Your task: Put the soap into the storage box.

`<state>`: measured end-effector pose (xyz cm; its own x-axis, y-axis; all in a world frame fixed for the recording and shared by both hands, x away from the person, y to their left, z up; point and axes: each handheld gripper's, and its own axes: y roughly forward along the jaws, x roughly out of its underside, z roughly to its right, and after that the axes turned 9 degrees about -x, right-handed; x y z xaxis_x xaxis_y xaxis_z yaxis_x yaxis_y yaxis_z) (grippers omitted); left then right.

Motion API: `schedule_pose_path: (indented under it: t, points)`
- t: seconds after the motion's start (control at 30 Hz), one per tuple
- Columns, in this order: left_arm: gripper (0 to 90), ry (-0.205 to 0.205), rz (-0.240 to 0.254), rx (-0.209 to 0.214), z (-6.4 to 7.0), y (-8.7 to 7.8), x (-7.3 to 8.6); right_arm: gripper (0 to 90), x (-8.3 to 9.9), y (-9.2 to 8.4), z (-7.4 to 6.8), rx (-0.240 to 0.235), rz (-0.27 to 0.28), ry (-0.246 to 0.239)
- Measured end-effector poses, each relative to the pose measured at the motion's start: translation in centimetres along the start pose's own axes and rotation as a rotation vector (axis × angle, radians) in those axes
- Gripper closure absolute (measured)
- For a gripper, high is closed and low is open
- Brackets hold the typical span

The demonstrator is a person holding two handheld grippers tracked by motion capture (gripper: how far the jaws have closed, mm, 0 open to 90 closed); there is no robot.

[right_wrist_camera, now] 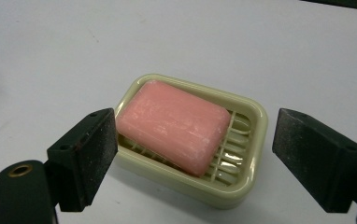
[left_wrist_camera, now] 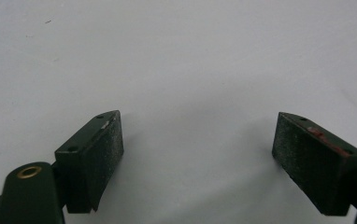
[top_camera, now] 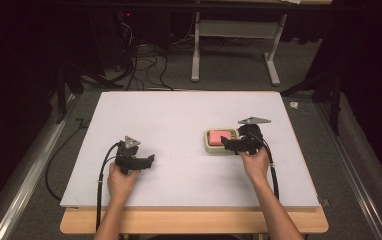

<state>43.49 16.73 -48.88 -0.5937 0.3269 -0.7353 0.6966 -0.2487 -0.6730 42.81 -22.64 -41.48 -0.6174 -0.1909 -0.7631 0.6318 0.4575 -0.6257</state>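
- The worktop (top_camera: 179,115) carries a white board that covers most of it, with a strip of bare wood showing along the near edge.
- A cream soap dish (top_camera: 220,141) sits on the right half of the board, well apart from the left hand-held gripper (top_camera: 149,161).
- In the right gripper view, the soap dish (right_wrist_camera: 242,186) is a rounded rectangle with a slatted floor, lying at a slant across the frame.
- A pink bar of soap (right_wrist_camera: 173,125) lies inside the dish, toward 1 end, leaving some slats bare at the other end.
- The right hand-held gripper (top_camera: 229,143) is held by the person's right hand (top_camera: 255,162) just beside the dish, at its near right side.
- In its own view the right hand-held gripper (right_wrist_camera: 193,158) has its 2 jaws spread wide, 1 on each side of the dish; the left-hand jaw overlaps the dish rim in the frame, but I cannot tell whether it touches.
- The left hand-held gripper is held by the left hand (top_camera: 121,180) over the left half of the board, pointing toward the right.
- In its own view the left hand-held gripper (left_wrist_camera: 197,144) is spread wide with bare white board between the 2 jaws.
- A black cable (top_camera: 99,195) trails from the left hand-held gripper back along the forearm.
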Motion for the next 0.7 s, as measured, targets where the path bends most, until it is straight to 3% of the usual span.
schedule_pose_path:
  t: [0.7]
  points:
    - [16.9, 0.001, 0.0, -0.002, 0.0, 0.0, 0.0, 15.8, 0.7, -2.2, 1.2, 0.004, 0.051, 0.016]
